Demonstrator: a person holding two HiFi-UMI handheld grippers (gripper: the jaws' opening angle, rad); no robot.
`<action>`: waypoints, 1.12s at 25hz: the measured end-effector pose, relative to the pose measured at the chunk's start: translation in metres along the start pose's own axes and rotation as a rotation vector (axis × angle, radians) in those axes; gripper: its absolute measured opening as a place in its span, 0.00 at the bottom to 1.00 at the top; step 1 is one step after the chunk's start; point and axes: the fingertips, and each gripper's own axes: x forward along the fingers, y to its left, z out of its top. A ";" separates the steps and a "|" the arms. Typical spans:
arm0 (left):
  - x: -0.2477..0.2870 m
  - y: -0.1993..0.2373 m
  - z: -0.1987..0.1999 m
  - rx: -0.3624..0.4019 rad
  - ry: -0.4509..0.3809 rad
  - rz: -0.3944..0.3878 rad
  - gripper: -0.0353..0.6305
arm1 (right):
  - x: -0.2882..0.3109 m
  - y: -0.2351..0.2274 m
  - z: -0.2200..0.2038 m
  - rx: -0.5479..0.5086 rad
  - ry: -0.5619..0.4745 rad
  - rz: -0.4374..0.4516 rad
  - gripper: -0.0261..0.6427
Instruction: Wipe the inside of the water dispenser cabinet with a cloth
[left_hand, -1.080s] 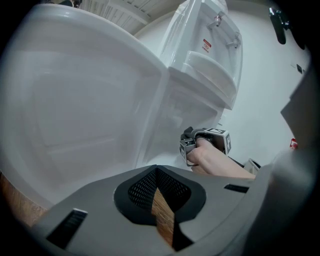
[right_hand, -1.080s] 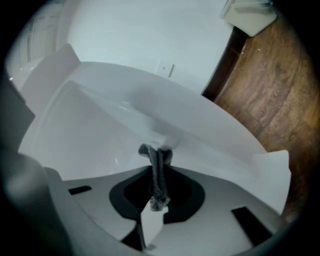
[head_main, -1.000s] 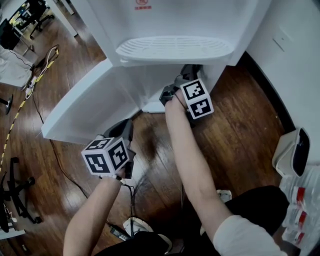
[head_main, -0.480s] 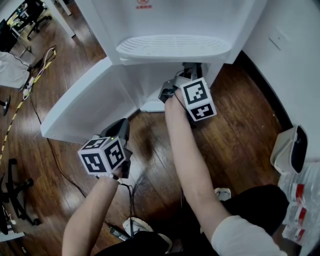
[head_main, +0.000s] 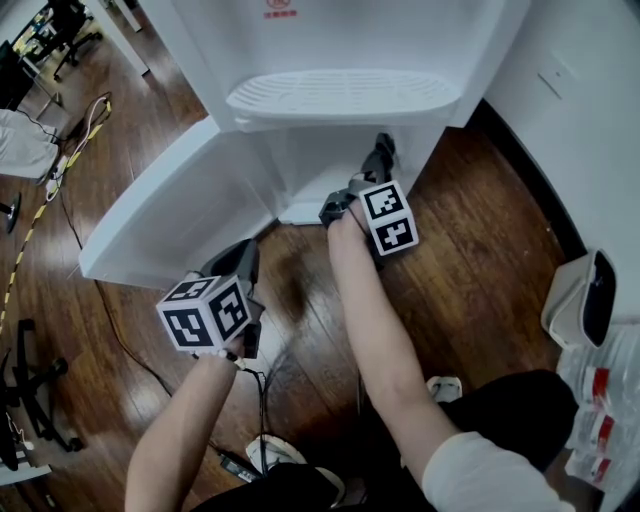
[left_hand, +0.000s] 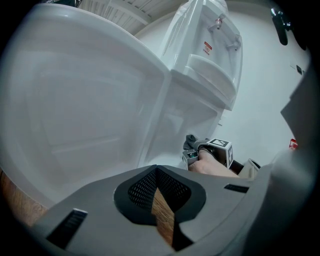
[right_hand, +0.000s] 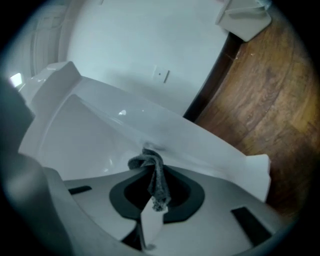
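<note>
The white water dispenser (head_main: 340, 40) stands at the top of the head view, its lower cabinet door (head_main: 170, 215) swung open to the left. My right gripper (head_main: 378, 152) reaches into the cabinet opening under the drip tray (head_main: 340, 95). In the right gripper view it (right_hand: 151, 202) is shut on a grey cloth (right_hand: 156, 175), whose bunched end touches a white cabinet surface (right_hand: 100, 135). My left gripper (head_main: 243, 262) hangs over the wood floor in front of the door, shut with nothing in it (left_hand: 159, 200). The left gripper view shows the door's inner face (left_hand: 85, 100).
A wall with a dark skirting runs close on the right. A white bin (head_main: 585, 305) stands on the floor at the right. Cables (head_main: 70, 150) and a chair base (head_main: 30, 380) lie at the left. The person's knees and shoes (head_main: 270, 455) are below.
My right gripper has drawn slightly back and down at the cabinet opening, still holding the cloth. The left gripper has hardly moved.
</note>
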 end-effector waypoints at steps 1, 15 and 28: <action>0.000 0.000 -0.001 0.000 0.001 0.000 0.03 | 0.001 -0.011 -0.002 0.014 0.006 -0.025 0.11; 0.001 -0.003 0.001 0.001 0.000 -0.008 0.03 | -0.009 -0.063 -0.019 0.030 0.072 -0.133 0.10; 0.002 -0.013 0.004 0.016 -0.009 -0.034 0.03 | -0.068 0.121 0.061 -0.057 -0.089 0.332 0.10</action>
